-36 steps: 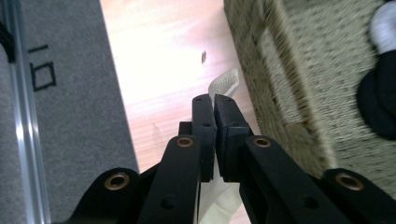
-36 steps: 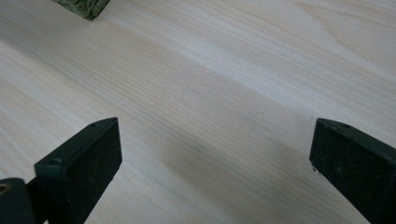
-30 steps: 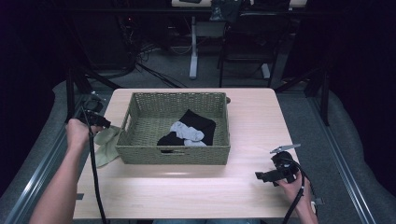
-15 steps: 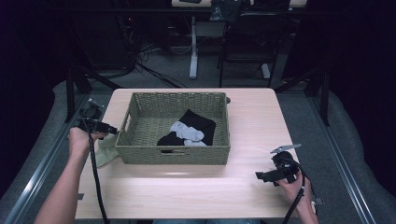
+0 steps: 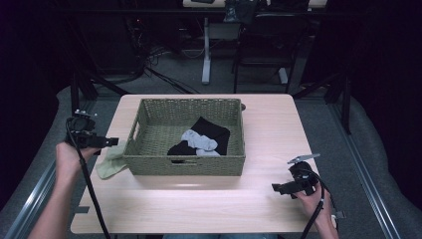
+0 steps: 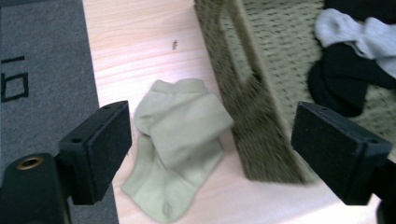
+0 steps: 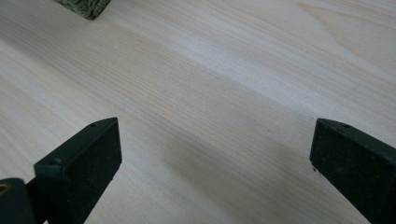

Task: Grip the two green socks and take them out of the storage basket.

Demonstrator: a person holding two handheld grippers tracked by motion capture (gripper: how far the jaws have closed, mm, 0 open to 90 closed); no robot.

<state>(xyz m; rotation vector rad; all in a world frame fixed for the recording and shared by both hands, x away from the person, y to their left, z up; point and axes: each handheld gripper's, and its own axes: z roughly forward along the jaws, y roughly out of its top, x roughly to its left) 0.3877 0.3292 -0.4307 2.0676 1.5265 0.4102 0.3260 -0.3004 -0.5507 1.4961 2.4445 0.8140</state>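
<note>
Left gripper (image 5: 112, 142) above left edge of pale wooden surface (image 5: 199, 209), jaws wide apart and just been opening, nothing between them. Below it pale green ankle sock (image 6: 180, 149) lies crumpled on surface, just beside left wall of olive woven rectangular basket (image 5: 184, 164), outside it. In basket: black socks (image 5: 211, 134) and light grey sock (image 5: 199, 141). Right gripper (image 5: 279, 188) low over bare surface at right, jaws apart, empty. No readable brand or label; dark marks on grey floor (image 6: 14, 84) not legible.
</note>
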